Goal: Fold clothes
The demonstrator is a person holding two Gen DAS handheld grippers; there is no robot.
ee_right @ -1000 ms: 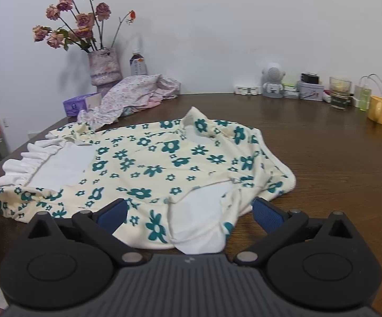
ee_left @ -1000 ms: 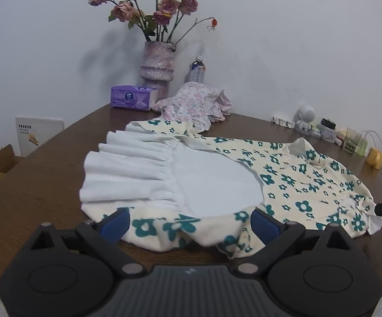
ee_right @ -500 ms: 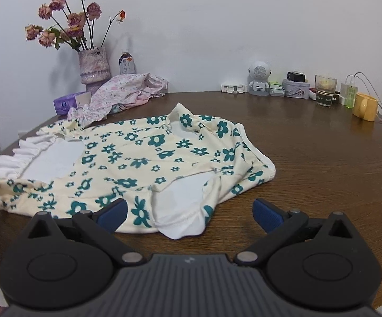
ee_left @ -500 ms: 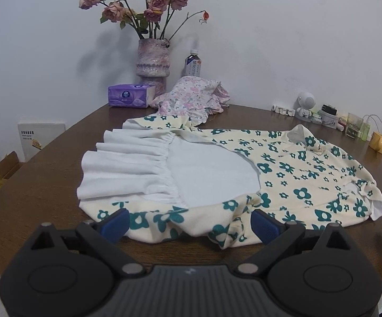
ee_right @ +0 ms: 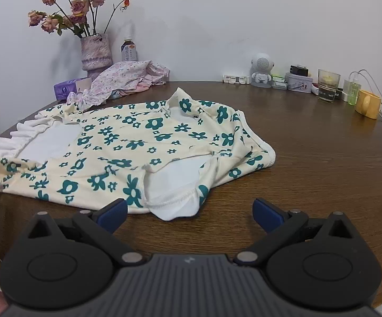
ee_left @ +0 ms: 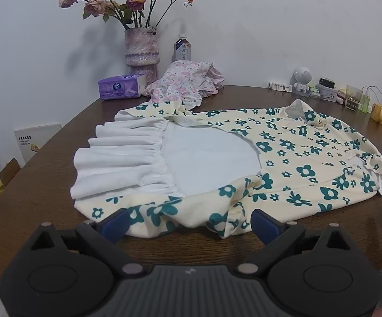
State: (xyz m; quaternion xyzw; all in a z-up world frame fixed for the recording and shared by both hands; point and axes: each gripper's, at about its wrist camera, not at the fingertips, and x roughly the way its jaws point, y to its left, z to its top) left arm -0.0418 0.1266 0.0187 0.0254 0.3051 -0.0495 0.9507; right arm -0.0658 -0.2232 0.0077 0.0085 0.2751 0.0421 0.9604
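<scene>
Cream dress with teal flower print and white ruffled lining (ee_left: 283, 155) lies spread across the brown wooden tabletop (ee_right: 322, 158), hem end toward the left gripper (ee_left: 188, 220), neck end toward the right gripper (ee_right: 188, 211). We note the skirt is turned back, exposing the white lining and ruffle. No fold looks finished; we judge the task to be at an early stage.

Left gripper: jaws wide, holding nothing, hovering just before the near hem edge. Right gripper: jaws wide, empty, just short of the white sleeve opening.

Risks from here:
- The near hem is bunched and doubled. A pinch there may catch one layer only, so the lining would slide out when lifted.
- The fabric looks thin and limp. Uneven pull between the two grippers would skew the fold line.
- A crumpled pink floral garment (ee_left: 185, 82) touches the far edge of the dress. Dragging the dress backward could snag it, or push it toward the purple tissue pack (ee_left: 121, 87) and mottled purple vase of dried roses (ee_left: 142, 50).
</scene>
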